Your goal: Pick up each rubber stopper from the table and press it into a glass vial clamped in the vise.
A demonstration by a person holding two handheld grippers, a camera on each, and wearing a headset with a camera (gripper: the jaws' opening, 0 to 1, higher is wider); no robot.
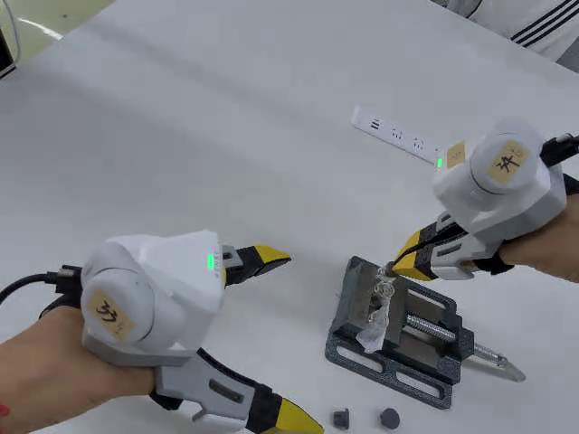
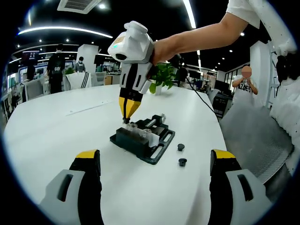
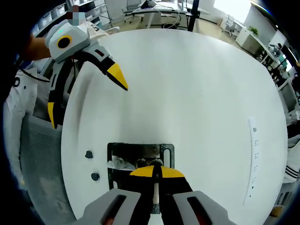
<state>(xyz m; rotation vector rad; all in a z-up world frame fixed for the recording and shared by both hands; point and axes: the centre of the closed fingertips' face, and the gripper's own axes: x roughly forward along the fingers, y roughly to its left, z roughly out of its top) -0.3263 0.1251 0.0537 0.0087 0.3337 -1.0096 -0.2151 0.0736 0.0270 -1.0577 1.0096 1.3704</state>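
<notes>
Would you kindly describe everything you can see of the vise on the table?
The vise is a dark grey metal vise with a slotted base flange, lying flat on the white table. A silvery threaded screw runs through it, its rod poking out one end. Clear glass vials stand clamped between its jaws. The right gripper, jaws shut, points down at the vials.

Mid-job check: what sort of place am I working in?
Probably an open-plan office or lab: long ceiling strip lights, a leafy green potted plant, and people standing beyond the round white table.
</notes>
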